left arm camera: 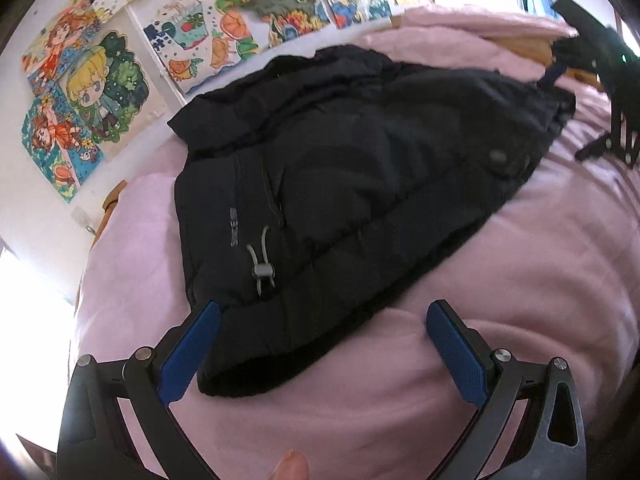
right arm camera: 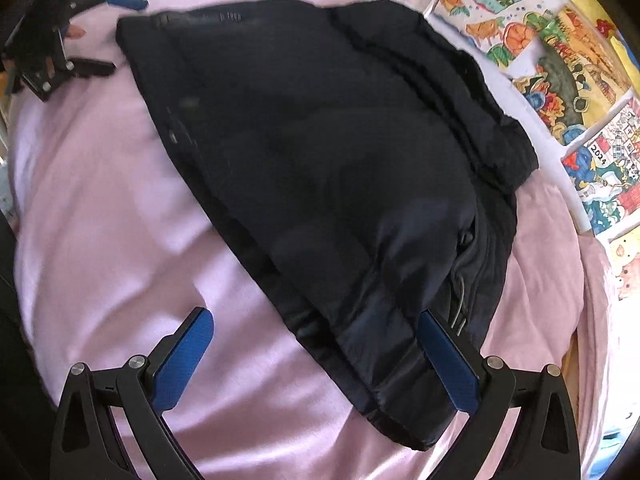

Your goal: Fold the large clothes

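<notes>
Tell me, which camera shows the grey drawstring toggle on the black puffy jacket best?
The left wrist view: the grey drawstring toggle lies sharp and unobstructed on the black puffy jacket. In the right wrist view only a thin grey cord peeks out beside a gripper finger; no toggle is visible.

Strong daylight washes both views, blowing out to white at the far-left edge of the left wrist view beside the pale pink bed cover [left arm camera: 500, 280]. The puffy black padded jacket [left arm camera: 360, 168] on it reads so dark that its folds barely show. Fisheye bending curves the bed and darkens the corners. The right wrist view is softly motion-blurred, most around the jacket [right arm camera: 320, 152].
</notes>
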### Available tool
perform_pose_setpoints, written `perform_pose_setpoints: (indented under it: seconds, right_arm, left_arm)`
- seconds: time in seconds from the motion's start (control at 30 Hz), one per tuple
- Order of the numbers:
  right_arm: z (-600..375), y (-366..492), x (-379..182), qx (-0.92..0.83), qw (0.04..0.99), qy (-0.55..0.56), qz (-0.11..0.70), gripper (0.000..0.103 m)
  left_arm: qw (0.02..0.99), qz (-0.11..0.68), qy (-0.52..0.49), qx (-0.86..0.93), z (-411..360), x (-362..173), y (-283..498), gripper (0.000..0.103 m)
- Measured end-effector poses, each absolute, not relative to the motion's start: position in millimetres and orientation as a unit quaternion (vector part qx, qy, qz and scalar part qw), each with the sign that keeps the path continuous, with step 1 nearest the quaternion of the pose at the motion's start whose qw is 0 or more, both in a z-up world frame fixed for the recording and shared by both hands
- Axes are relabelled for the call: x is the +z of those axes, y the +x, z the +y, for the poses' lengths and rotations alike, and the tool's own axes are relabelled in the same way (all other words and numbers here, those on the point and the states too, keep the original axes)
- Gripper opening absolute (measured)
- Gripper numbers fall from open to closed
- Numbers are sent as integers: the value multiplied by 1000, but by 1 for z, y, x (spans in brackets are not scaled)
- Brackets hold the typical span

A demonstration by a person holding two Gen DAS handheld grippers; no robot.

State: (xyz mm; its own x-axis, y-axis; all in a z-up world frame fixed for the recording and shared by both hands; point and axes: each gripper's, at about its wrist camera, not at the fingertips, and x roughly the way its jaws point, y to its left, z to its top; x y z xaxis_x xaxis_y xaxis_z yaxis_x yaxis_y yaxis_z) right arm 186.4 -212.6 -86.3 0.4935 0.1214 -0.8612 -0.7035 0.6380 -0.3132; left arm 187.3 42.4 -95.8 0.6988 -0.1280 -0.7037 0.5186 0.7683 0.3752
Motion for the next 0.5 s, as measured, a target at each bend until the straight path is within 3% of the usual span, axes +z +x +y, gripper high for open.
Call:
perform_pose_setpoints:
  seconds: [0.5]
  right_arm:
    - [-221,194,-100,228,791,-365,435,103]
  left_arm:
    - [866,342,335,-142,43,-116,200,102]
